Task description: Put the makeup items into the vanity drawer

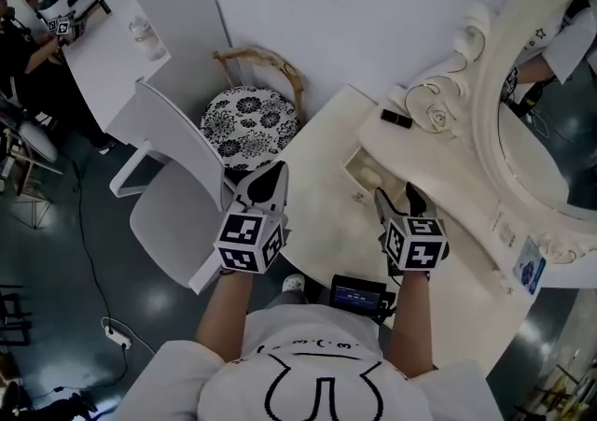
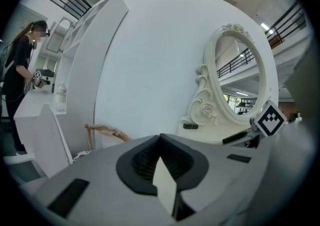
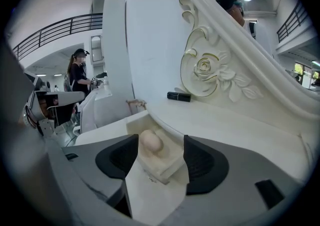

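A black lipstick tube (image 1: 395, 118) (image 3: 179, 96) (image 2: 190, 126) lies on the vanity's raised shelf (image 1: 438, 162) beside the carved rose. Below that shelf a small cream drawer (image 1: 362, 170) (image 3: 162, 164) sticks out a little, with a round knob (image 3: 151, 141) on its front. My right gripper (image 1: 396, 197) (image 3: 158, 140) is open, its pads on either side of the knob and not touching it. Over the table's left edge, my left gripper (image 1: 270, 178) (image 2: 160, 137) is shut and holds nothing. The drawer's inside is hidden.
An oval mirror (image 1: 536, 130) in a carved frame stands behind the shelf. A white chair (image 1: 168, 186) and a stool with a black-and-white floral cushion (image 1: 247, 120) sit left of the vanity. A person (image 1: 19, 46) works at a white table far left.
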`<state>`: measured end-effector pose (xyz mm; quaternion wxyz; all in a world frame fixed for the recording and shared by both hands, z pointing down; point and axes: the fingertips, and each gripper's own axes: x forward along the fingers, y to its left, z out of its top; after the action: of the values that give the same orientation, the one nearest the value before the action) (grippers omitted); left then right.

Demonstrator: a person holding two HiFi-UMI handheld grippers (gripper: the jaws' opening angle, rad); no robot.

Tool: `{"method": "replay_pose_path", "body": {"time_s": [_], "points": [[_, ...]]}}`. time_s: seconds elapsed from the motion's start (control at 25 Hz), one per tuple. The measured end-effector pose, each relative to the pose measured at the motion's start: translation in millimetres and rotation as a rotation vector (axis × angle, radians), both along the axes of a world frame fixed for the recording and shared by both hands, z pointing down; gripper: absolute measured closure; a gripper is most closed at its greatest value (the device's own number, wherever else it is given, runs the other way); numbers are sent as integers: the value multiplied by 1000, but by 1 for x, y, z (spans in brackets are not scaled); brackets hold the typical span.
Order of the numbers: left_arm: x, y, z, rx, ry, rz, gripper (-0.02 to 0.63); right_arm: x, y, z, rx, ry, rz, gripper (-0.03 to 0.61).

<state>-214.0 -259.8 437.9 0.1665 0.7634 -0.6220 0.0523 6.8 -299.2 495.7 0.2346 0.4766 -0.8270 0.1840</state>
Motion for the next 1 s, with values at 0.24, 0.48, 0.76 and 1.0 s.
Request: {"method": "replay_pose_path", "body": {"time_s": [0.24, 0.48, 0.76, 1.0], "points": [[10, 7, -5, 17, 4, 32, 598, 16, 15, -11, 35, -9, 47, 321], [29, 14, -12, 42, 17, 83, 598, 48, 36, -26, 83, -4, 127, 321], [60, 20, -11, 53, 28, 156, 598, 87, 65, -27, 91, 11, 217, 321], [73, 18, -11, 57, 21, 187, 598, 104, 77, -20, 83, 7, 251, 321]]}}
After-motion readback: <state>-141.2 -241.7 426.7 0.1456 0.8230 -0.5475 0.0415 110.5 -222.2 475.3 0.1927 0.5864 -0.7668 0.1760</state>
